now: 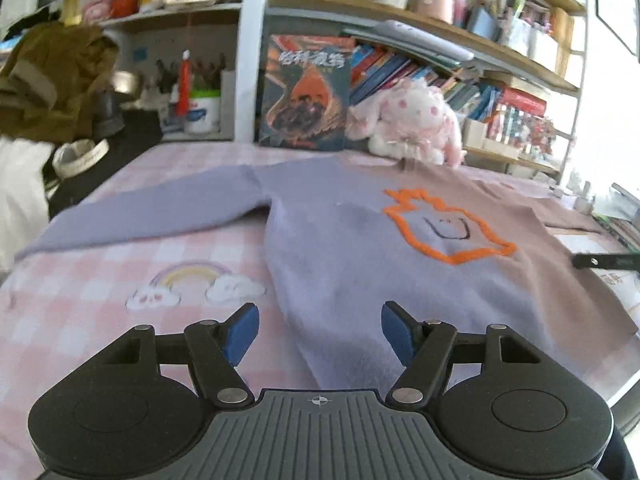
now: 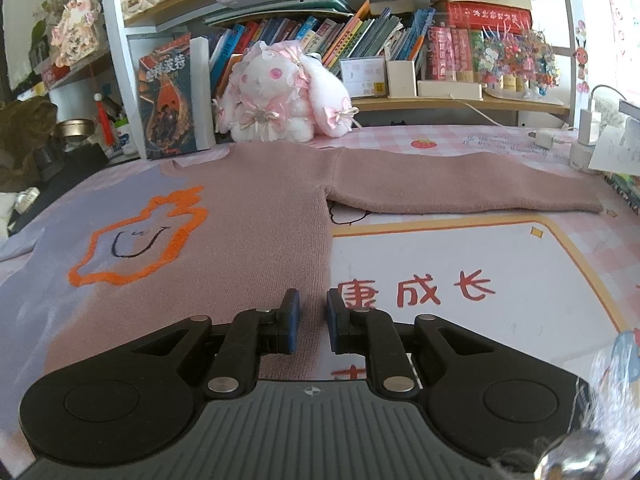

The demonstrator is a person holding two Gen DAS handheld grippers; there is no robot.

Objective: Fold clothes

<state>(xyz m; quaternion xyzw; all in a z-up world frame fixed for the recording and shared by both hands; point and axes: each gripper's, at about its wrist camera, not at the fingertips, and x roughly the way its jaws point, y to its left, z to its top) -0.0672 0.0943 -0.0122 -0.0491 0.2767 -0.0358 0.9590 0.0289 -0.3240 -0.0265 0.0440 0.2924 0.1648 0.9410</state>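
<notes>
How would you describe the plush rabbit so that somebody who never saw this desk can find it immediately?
Look at the bookshelf behind the desk. In front of its lowest row of books, just beyond the collar of the spread sweater, sits the plush rabbit. It is the only soft toy there: white and fluffy, with pink eyes, pink bows and long drooping ears.

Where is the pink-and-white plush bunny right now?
The pink-and-white plush bunny sits at the desk's far edge against the row of books, just beyond the collar of the spread lilac-and-pink knit sweater, right of the upright dark illustrated book.
</notes>
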